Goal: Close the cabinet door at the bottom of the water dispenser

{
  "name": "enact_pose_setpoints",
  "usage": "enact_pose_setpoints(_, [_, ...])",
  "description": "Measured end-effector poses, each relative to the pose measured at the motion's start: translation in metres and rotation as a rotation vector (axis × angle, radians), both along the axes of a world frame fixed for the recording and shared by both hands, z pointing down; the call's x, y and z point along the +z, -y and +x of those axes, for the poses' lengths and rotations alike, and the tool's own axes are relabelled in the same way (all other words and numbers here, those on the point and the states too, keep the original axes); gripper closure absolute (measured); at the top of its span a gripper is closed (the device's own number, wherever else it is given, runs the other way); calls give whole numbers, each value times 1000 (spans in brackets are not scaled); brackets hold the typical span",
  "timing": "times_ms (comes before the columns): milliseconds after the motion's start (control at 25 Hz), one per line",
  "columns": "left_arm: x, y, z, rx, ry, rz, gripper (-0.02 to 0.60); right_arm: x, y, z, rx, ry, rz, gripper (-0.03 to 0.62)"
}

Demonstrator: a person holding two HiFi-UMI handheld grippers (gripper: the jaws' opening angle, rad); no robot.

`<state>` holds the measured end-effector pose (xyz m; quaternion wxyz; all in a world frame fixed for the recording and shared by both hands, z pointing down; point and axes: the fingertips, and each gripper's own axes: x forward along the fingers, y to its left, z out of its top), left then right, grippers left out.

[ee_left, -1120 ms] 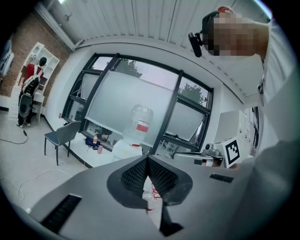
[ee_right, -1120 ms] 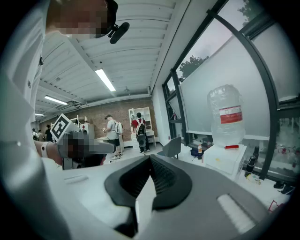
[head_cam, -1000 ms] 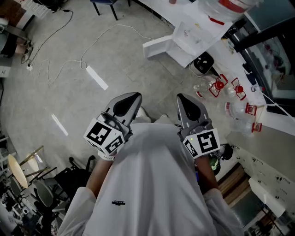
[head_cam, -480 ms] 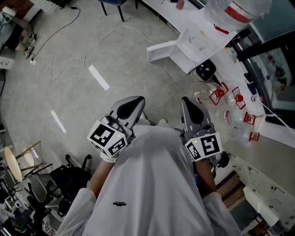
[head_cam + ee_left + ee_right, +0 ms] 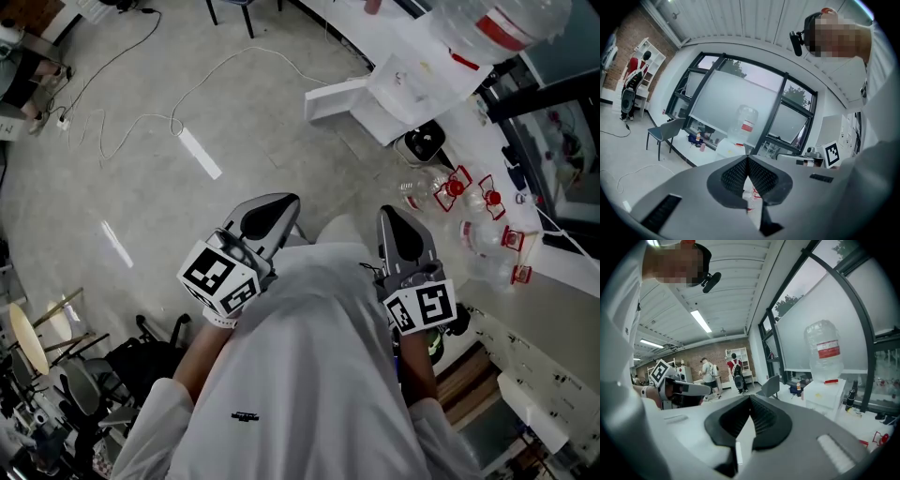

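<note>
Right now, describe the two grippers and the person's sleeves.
Both the left gripper and right gripper have smooth light-grey shells tapering to a point, with black ribbed pads. Each carries a cube of black-and-white square markers. The sleeves are white.

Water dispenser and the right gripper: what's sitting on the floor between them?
The head view shows a small black-and-white object and clear bottles with red caps on the grey floor between the right gripper and the water dispenser.
</note>
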<state>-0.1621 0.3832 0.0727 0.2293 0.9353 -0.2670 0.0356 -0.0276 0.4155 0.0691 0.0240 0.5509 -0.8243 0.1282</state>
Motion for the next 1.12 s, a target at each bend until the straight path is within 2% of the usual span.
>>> enact_pose_setpoints(160, [8, 12, -2, 11, 10, -21, 575, 3, 7, -1, 11, 28, -15, 584])
enact_pose_setpoints(400, [18, 59, 3, -7, 17, -47, 575, 14, 61, 6, -10, 3, -31, 583])
enact_pose_setpoints(560, [24, 110, 12, -38, 46, -63, 575, 21, 119, 16, -49, 20, -35, 584])
enact_pose_setpoints(880, [21, 229, 53, -111, 101, -90, 575, 26, 254, 52, -140, 8, -43, 583])
enact_pose_setpoints(1120, [21, 289, 83, -174, 131, -110, 575, 53, 331, 69, -214, 3, -81, 583])
